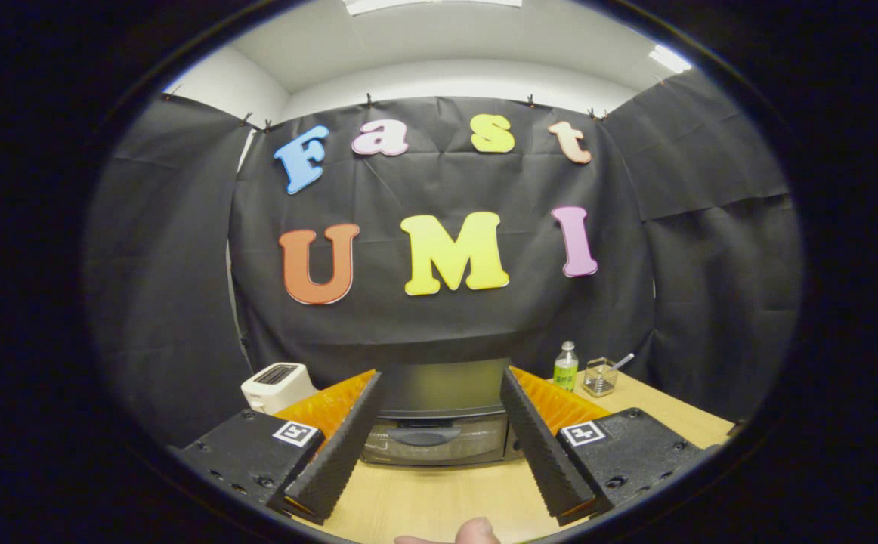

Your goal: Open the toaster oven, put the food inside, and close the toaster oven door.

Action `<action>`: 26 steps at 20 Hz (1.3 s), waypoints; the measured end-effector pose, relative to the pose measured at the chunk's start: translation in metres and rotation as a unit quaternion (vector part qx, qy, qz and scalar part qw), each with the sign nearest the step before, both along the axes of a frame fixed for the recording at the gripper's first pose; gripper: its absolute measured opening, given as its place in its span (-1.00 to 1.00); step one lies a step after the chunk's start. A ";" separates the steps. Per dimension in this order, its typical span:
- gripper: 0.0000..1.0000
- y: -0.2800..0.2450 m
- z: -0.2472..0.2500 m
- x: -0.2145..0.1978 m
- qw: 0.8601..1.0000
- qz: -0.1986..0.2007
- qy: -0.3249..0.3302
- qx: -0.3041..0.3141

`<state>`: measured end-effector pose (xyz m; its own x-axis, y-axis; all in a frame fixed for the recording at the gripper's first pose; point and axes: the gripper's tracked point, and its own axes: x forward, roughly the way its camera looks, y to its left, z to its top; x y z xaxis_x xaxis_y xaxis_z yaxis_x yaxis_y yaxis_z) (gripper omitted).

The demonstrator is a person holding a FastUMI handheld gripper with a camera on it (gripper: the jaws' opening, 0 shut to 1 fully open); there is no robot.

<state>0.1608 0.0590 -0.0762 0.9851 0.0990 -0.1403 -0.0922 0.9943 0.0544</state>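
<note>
A dark toaster oven [439, 415] stands on the wooden table [439, 499], straight ahead and beyond my fingers. Its door is closed, with the handle [424, 436] across the upper part of the glass front. My gripper [439, 431] is open, its two fingers spread wide with nothing between them, and the oven shows in the gap. The fingertips hover short of the oven front, apart from it. I cannot see any food.
A white pop-up toaster [276, 385] sits to the left of the oven. To the right stand a small green-labelled bottle [565, 366] and a clear glass container [600, 377] with a utensil in it. A fingertip [477, 533] of a person shows close below.
</note>
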 end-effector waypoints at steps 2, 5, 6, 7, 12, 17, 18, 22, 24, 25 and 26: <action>1.00 0.006 -0.028 0.030 1.000 0.000 0.021 -0.009; 1.00 0.015 -0.071 0.066 0.998 0.002 0.047 -0.038; 1.00 0.018 -0.084 0.075 0.997 0.005 0.054 -0.049; 1.00 0.023 -0.097 0.082 0.996 0.009 0.063 -0.058; 1.00 0.030 -0.140 0.104 0.992 0.013 0.099 -0.077; 1.00 0.027 -0.156 0.111 0.992 -0.001 0.109 -0.069; 1.00 0.028 -0.154 0.110 0.992 -0.002 0.107 -0.070; 1.00 0.028 -0.158 0.107 0.992 0.001 0.105 -0.065; 1.00 0.027 -0.158 0.103 0.993 0.002 0.095 -0.064; 1.00 0.026 -0.159 0.099 0.994 0.003 0.092 -0.065; 1.00 0.026 -0.160 0.094 0.994 0.004 0.090 -0.063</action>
